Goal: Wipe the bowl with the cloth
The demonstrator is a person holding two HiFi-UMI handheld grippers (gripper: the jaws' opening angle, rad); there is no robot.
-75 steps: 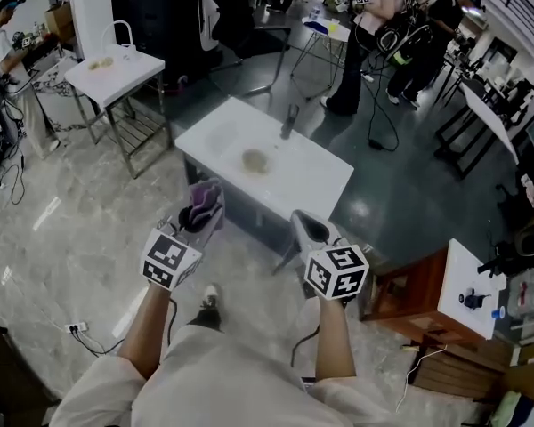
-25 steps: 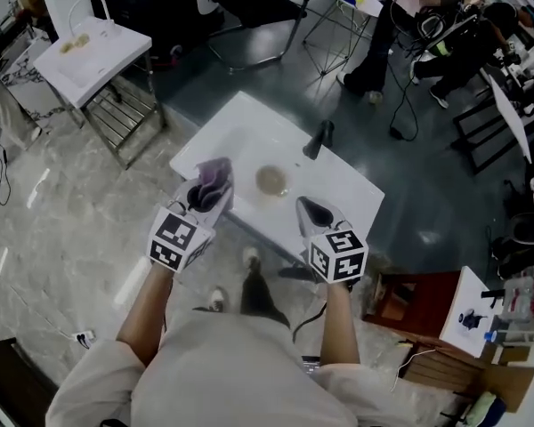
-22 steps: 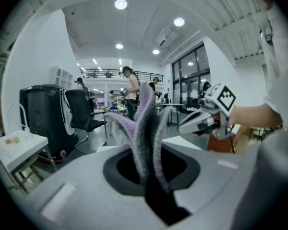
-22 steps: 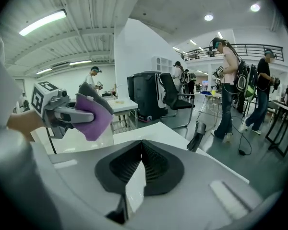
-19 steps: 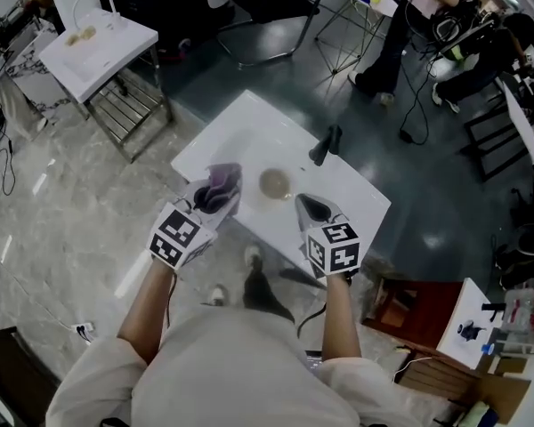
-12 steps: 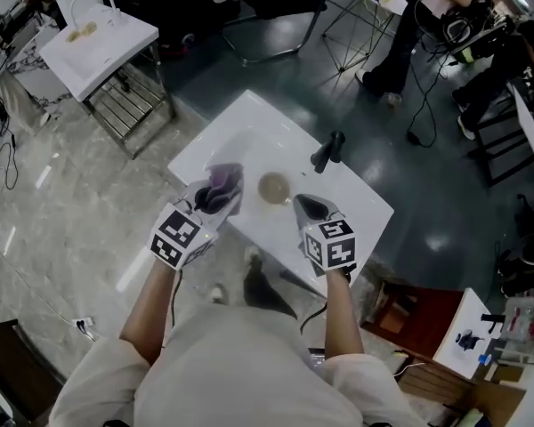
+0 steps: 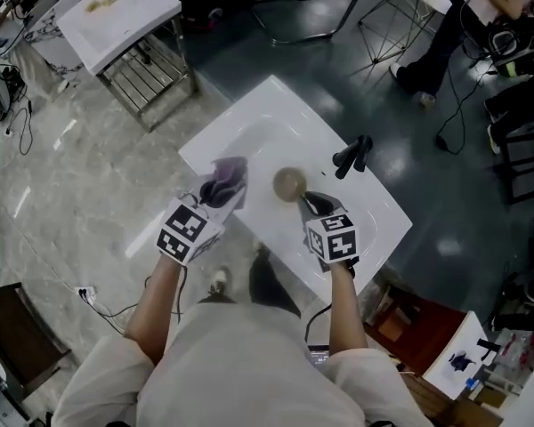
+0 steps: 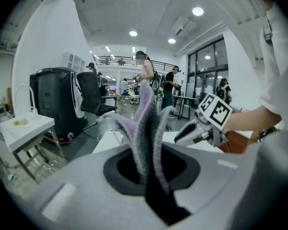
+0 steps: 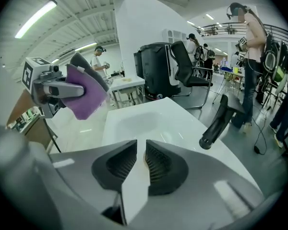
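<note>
Left claw point(image 7: 221, 188) clamped on the purple cloth point(image 7: 230, 173); right claw point(image 7: 313, 205) opening, empty, just beside the bowl point(image 7: 290, 183) (resting on the white surface point(image 7: 269, 107)) — wiping not yet begun, cloth and bowl apart.

Bowl point(image 7: 290, 183) near the centre of the sink top point(image 7: 276, 105); faucet point(image 7: 352, 155) right of it; cloth point(image 7: 227, 177) above the near-left edge.

Support: white sink-top table point(image 7: 269, 109) w/ shallow basin.
On it: tan bowl point(image 7: 290, 182), approx mid-top.
Also: black tap point(image 7: 351, 156), nr far-right edge, apart fr bowl.
</note>
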